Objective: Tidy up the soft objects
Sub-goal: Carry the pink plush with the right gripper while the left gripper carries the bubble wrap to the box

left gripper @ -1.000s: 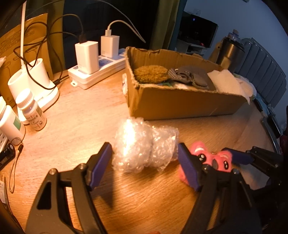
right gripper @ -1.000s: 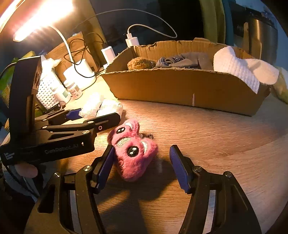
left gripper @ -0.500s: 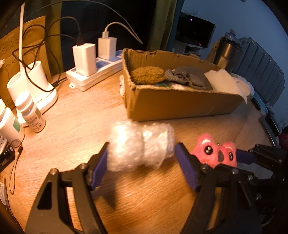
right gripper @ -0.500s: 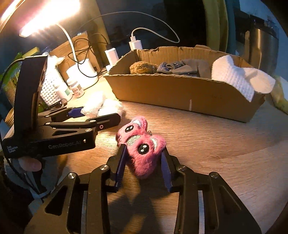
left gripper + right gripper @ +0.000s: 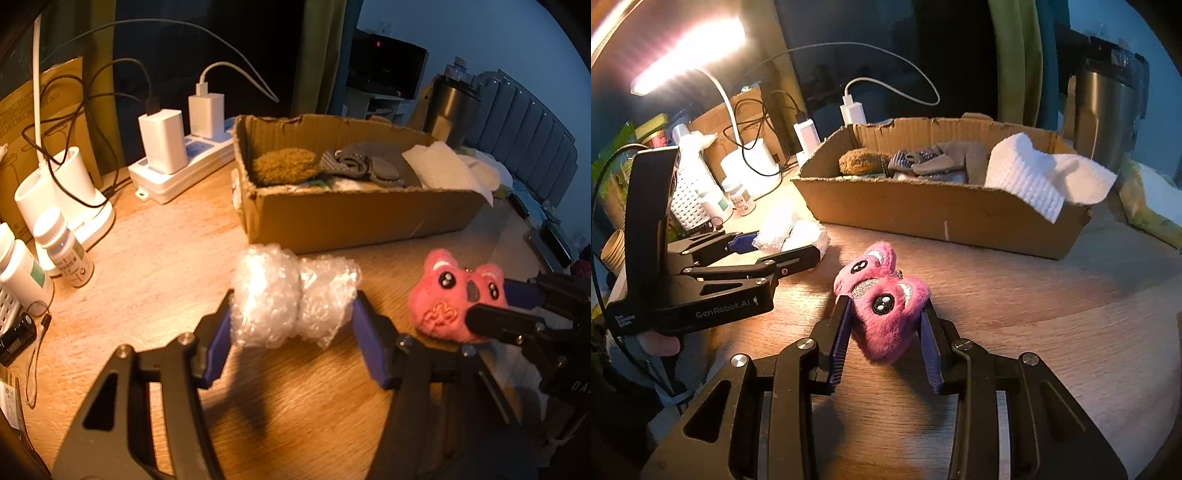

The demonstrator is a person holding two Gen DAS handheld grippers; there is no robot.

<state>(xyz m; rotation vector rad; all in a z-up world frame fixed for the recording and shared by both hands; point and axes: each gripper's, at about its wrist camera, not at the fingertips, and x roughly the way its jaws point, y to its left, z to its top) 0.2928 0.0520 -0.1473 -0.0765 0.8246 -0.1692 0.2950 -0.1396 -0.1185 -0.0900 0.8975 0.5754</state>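
From my feed I'm working over a round wooden table (image 5: 155, 258) with a pale grain, lit warm from a bright LED desk lamp (image 5: 687, 55) on a white gooseneck at the left. Behind the table hang olive-green curtains (image 5: 1015, 55) against a dark window (image 5: 221, 44). The far wall (image 5: 480, 33) is a cool pale blue. I see a dark screen (image 5: 388, 70), possibly a television, on a low white stand across the room. To the right there's a grey padded headboard (image 5: 528, 133) with vertical channels, though the fisheye edge blurs it.
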